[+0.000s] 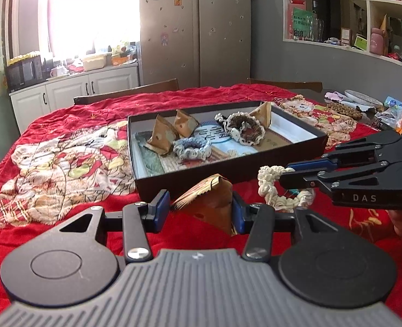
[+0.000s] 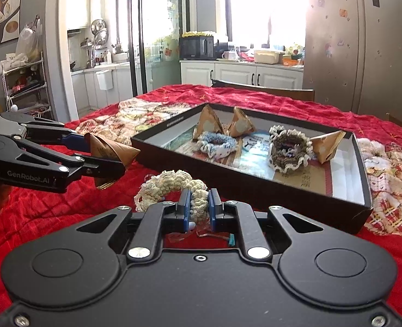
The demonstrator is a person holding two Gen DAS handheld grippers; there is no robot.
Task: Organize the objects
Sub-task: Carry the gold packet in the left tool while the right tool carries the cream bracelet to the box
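My left gripper (image 1: 198,212) is shut on a brown pyramid-shaped paper packet (image 1: 212,201), held just above the red cloth in front of the black tray (image 1: 228,169). The same gripper (image 2: 103,158) and packet (image 2: 111,154) show in the right wrist view. My right gripper (image 2: 199,204) is shut on a cream crocheted ring (image 2: 171,184); it also shows in the left wrist view (image 1: 285,175) with the ring (image 1: 271,188). The tray (image 2: 255,188) holds three brown packets, a blue crocheted ring (image 2: 217,144) and a brown-and-cream crocheted ring (image 2: 288,147).
A red patterned cloth (image 1: 64,147) covers the table. Clutter and a plate (image 1: 361,98) lie at the far right. Chair backs (image 1: 127,92) stand behind the table, with a fridge (image 1: 195,27) and kitchen cabinets beyond.
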